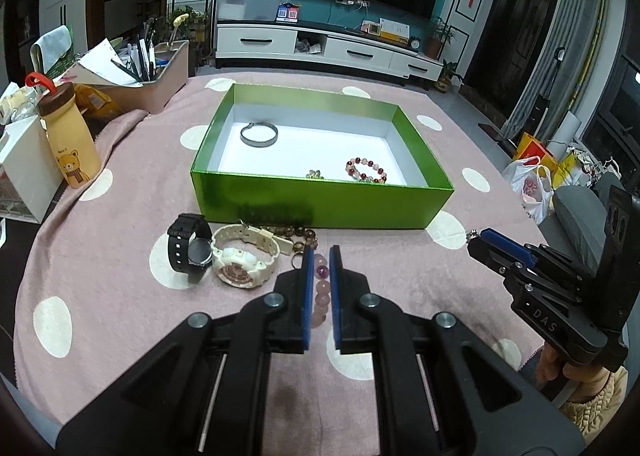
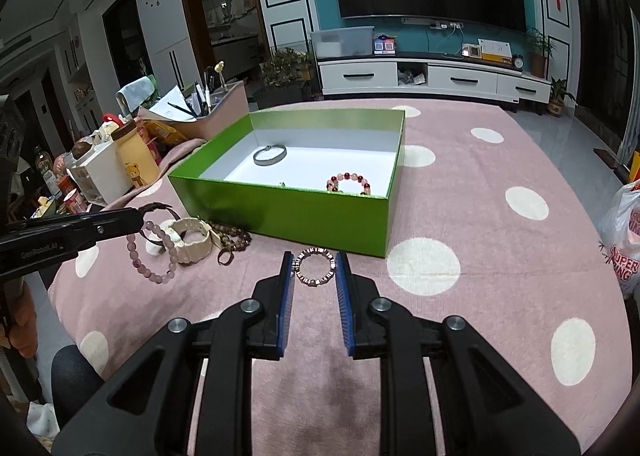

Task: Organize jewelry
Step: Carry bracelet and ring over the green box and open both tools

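Bracelets clamped in both grippers, short of the green box (image 2: 288, 212).
Left gripper (image 1: 321, 256) pinches pink beads (image 2: 154, 256); right gripper (image 2: 315, 262) grips a small ring-bracelet (image 2: 315, 267) (box wall at twelve o'clock, bare cloth (image 2: 500, 256) toward three).

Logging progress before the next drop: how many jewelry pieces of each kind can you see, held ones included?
Watches: 2 (black watch, cream watch)
Bead bracelets: 3 (pink bracelet in left gripper, red bracelet, brown beads)
Metal bracelets: 2 (grey bangle, linked band in right gripper)
Ring: 1
Unclear small piece in green box: 1
Total: 9
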Demonstrator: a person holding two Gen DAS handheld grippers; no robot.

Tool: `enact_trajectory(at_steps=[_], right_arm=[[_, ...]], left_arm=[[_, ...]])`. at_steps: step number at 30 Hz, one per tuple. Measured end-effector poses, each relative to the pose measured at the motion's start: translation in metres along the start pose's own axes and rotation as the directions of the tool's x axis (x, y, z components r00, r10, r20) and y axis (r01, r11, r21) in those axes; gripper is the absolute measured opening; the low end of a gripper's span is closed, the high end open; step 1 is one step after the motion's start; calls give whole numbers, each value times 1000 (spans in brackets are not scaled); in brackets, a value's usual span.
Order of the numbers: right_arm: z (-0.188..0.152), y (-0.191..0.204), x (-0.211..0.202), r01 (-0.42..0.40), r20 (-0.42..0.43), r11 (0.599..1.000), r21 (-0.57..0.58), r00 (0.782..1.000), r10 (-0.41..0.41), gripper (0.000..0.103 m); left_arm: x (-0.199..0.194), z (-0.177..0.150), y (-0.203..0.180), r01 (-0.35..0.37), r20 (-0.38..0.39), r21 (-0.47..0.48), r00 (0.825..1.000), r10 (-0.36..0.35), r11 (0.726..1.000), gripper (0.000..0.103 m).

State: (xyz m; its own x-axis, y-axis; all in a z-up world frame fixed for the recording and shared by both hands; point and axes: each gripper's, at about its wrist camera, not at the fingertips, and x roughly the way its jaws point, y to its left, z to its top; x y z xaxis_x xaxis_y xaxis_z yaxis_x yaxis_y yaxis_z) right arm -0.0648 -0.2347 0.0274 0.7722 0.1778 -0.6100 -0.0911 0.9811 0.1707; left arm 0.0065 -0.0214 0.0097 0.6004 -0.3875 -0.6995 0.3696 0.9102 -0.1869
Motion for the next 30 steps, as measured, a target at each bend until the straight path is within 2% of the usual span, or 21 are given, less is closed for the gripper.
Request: enact_trajectory(at_steps=[30], right_arm=[[46,12,-7,-21,86,999,-49,996,25,21]], left_arm=[[-5,47,-4,-31,77,45,997,28,998,7]])
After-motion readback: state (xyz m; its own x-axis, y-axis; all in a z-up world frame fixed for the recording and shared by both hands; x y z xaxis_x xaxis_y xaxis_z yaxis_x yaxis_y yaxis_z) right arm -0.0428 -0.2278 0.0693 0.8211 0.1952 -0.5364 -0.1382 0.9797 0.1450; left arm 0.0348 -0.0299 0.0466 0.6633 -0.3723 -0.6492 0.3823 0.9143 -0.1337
